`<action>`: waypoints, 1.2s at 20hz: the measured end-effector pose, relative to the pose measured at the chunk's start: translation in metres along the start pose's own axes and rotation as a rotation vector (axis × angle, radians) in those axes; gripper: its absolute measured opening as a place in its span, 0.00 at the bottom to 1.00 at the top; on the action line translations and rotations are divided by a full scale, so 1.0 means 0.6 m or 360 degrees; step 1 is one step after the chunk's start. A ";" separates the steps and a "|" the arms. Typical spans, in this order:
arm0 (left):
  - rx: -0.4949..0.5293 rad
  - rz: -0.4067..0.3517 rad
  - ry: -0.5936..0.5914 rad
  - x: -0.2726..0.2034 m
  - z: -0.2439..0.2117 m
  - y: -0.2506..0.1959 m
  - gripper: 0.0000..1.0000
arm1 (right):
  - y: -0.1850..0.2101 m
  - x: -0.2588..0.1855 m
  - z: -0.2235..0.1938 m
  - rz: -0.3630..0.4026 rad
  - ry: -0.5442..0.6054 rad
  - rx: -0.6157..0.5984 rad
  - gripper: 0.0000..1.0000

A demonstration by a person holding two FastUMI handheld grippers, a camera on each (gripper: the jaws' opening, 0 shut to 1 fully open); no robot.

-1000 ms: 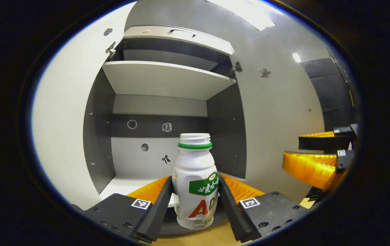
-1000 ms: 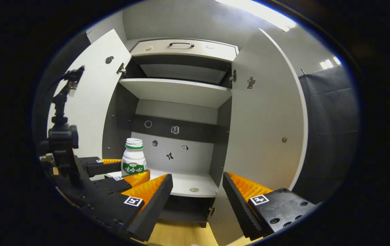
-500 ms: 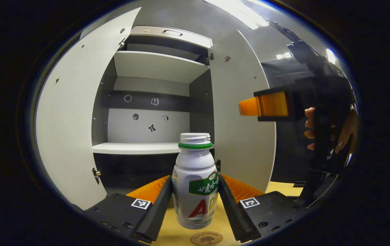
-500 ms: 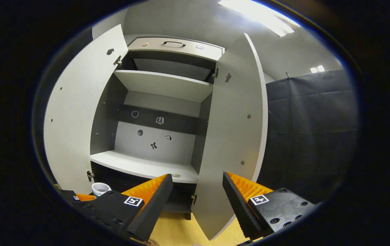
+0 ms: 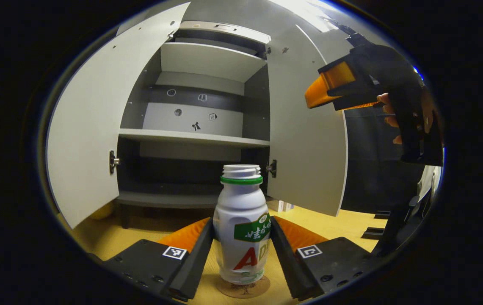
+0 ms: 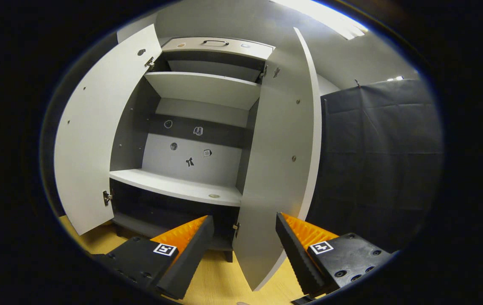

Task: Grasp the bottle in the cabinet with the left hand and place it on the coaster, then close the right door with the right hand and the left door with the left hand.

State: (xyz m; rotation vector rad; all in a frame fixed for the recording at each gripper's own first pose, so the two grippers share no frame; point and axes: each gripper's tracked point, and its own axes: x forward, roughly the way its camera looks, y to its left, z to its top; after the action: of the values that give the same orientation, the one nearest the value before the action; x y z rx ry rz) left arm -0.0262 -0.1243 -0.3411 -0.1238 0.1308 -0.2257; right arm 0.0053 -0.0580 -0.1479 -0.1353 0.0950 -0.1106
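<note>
bottle: white, green-ringed neck, uncapped, upright over coaster
cabinet doors: both open

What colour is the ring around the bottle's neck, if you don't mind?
Green, seen best in the left gripper view, on the bottle.

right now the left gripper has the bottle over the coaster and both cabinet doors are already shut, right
Not quite: the doors are open, not shut. The left gripper view shows the left door and right door swung out from the cabinet. The rest holds: the left gripper is clamped on the bottle over the coaster.
</note>
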 end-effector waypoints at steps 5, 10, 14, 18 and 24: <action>0.0054 -0.0004 0.0002 0.001 -0.032 -0.015 0.80 | 0.024 -0.010 -0.021 0.0084 0.0019 -0.0032 0.98; 0.0085 0.0032 0.0033 -0.008 -0.058 -0.007 0.80 | 0.018 -0.022 -0.024 0.0089 0.0007 -0.0073 0.98; 0.0096 0.0017 -0.0009 -0.007 -0.060 -0.007 0.80 | 0.017 -0.026 -0.034 0.0089 0.0047 -0.0040 0.98; 0.0171 0.0029 -0.0001 -0.009 -0.064 -0.007 0.83 | 0.018 -0.032 -0.040 0.0097 0.0064 -0.0081 0.98; 0.0265 -0.0005 -0.0062 -0.004 -0.020 -0.019 0.96 | 0.024 -0.038 -0.039 0.0108 0.0099 -0.0039 0.98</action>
State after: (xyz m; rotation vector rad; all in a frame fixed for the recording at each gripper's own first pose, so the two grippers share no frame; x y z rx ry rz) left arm -0.0326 -0.1359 -0.3514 0.0371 0.0730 -0.2360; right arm -0.0183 -0.0439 -0.1712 -0.1529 0.1632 -0.0459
